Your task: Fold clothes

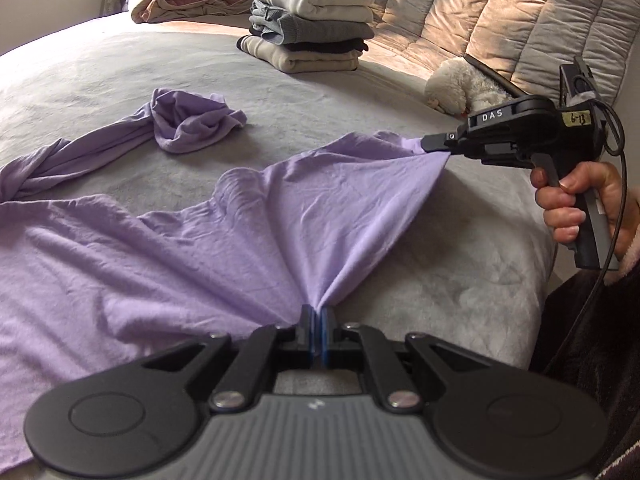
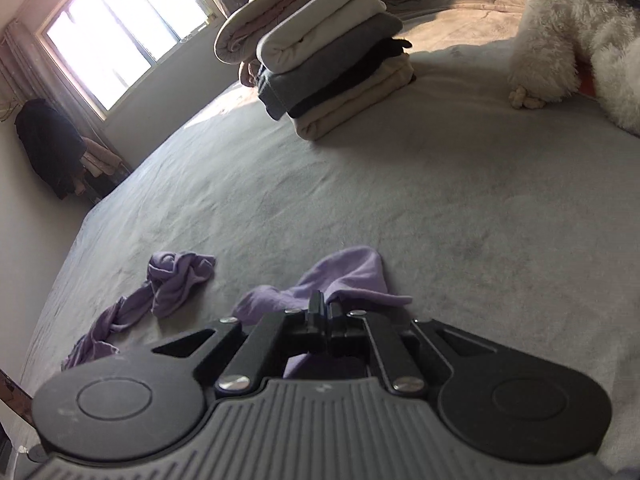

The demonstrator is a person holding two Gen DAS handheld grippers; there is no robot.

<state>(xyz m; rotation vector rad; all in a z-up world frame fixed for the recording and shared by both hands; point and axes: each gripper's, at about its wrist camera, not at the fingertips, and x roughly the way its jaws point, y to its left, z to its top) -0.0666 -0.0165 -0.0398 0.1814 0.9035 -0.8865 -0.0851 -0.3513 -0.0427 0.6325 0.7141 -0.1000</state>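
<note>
Lilac garment [image 1: 168, 248] spread on the bed [image 1: 100, 92], one sleeve twisted. Left tongs [image 1: 319, 322] and right tongs [image 1: 434, 145] both pinched tight on its edge; judge: pull evenly, keep low, flatten wrinkles before creasing

Daylight from window [image 2: 120, 36], blown out white. Sun patches on quilt [image 1: 480, 12] beside window, soft shadow under clothes stack [image 2: 340, 60]. Bed [image 2: 400, 200] away from window dimmer, grey. Strong fisheye bend at edges, dark corners. Slight overall softness.
</note>
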